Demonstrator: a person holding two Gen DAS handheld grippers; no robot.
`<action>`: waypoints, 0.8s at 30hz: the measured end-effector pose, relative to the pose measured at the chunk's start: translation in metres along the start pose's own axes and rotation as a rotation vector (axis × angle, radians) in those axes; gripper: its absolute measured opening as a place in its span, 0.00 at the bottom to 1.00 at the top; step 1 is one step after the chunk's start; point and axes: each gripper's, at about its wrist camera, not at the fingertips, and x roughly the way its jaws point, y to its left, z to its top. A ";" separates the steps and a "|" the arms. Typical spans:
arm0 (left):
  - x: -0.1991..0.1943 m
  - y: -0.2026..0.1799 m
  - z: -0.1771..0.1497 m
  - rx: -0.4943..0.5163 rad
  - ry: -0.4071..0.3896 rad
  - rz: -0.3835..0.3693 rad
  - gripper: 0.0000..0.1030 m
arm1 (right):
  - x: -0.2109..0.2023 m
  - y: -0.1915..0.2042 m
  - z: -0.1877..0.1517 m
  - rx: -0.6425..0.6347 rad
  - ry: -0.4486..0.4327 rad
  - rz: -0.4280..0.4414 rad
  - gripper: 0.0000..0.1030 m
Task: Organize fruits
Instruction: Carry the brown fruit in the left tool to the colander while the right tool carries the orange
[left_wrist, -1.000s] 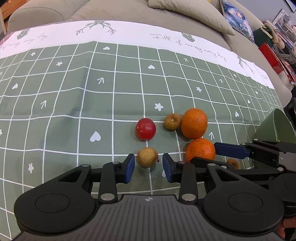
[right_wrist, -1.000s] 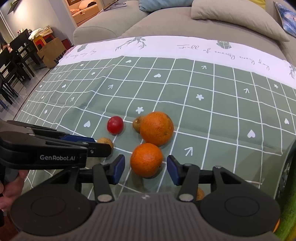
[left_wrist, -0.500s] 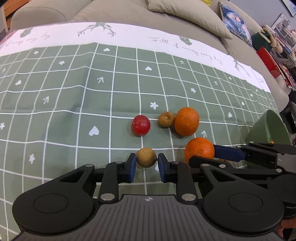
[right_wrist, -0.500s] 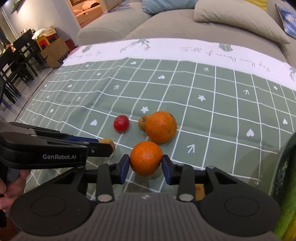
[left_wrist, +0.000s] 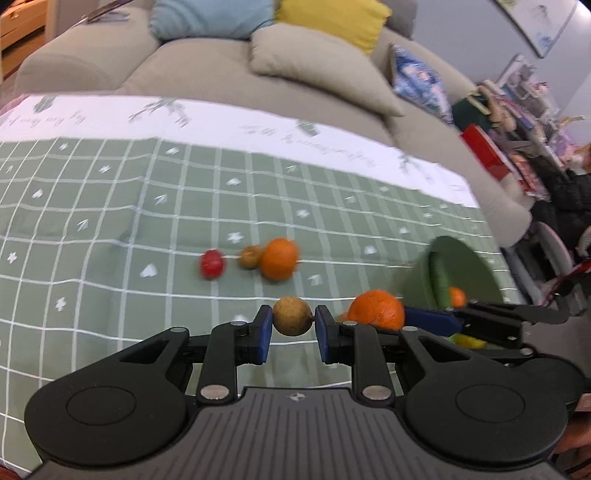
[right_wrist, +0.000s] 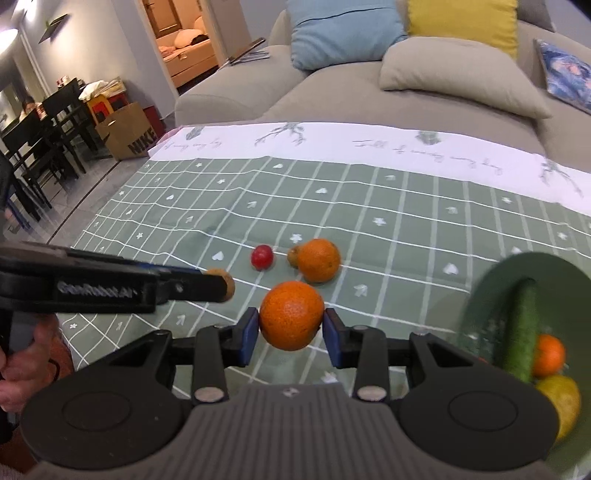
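The small brown fruit (left_wrist: 291, 316) sat pinched in the left gripper (left_wrist: 291, 325), the orange (right_wrist: 291, 314) clamped in the right gripper (right_wrist: 291, 326), both above the tablecloth (right_wrist: 406, 221). Either round fruit might have slipped short of the green bowl (right_wrist: 491, 295).

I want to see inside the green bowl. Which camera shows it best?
The right wrist view: the green bowl opens toward it, showing a cucumber. The left wrist view sees it farther off, partly behind the right gripper.

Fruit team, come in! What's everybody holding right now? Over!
Left gripper shut on small brown fruit. Right gripper shut on orange. Green bowl to the right, path open.
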 end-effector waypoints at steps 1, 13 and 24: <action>-0.002 -0.007 0.000 0.008 -0.005 -0.010 0.26 | -0.006 -0.003 -0.002 0.007 -0.002 -0.006 0.33; 0.022 -0.096 0.012 0.135 0.041 -0.129 0.26 | -0.071 -0.078 -0.031 0.104 -0.009 -0.133 0.33; 0.073 -0.160 0.009 0.248 0.166 -0.178 0.26 | -0.074 -0.136 -0.054 0.216 0.085 -0.189 0.33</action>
